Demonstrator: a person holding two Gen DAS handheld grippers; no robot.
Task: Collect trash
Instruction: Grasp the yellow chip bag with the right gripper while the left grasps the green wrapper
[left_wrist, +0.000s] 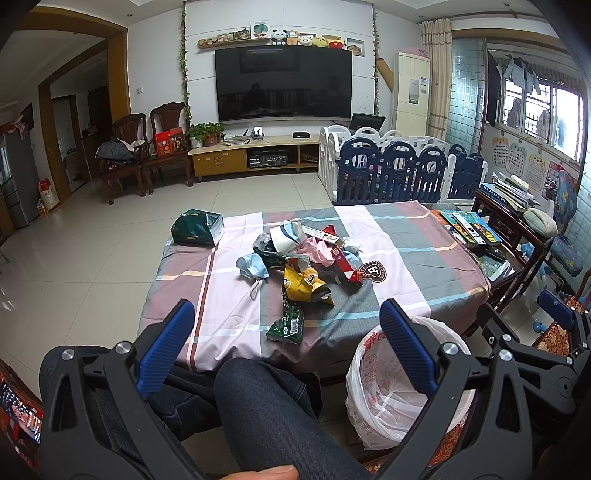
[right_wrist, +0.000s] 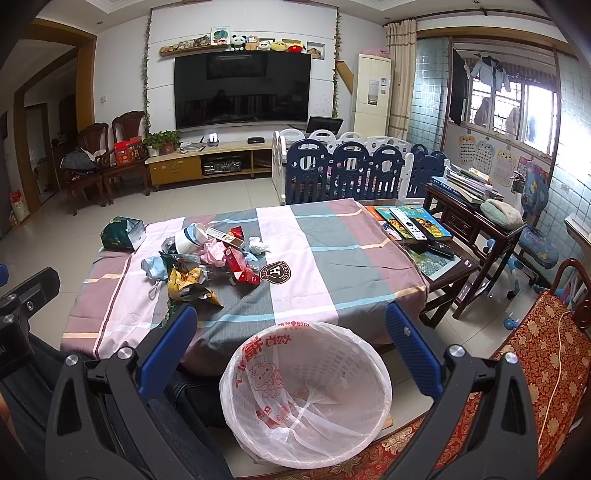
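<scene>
A pile of trash (left_wrist: 299, 254) lies on the checked tablecloth (left_wrist: 406, 258): a blue face mask (left_wrist: 253, 267), a yellow wrapper (left_wrist: 304, 284), a green wrapper (left_wrist: 288, 323), a red box (left_wrist: 347, 267), a white cup (left_wrist: 284, 238). The pile also shows in the right wrist view (right_wrist: 207, 258). A white bin lined with a plastic bag (right_wrist: 306, 391) stands at the table's near edge, seen too in the left wrist view (left_wrist: 373, 391). My left gripper (left_wrist: 286, 321) is open and empty, short of the table. My right gripper (right_wrist: 291, 325) is open and empty above the bin.
A green tissue pack (left_wrist: 197, 227) sits at the table's far left corner. Books and remotes (right_wrist: 413, 225) lie on a side table at the right. A person's knees (left_wrist: 258, 406) are under the left gripper. A red patterned sofa (right_wrist: 532, 354) is at the right.
</scene>
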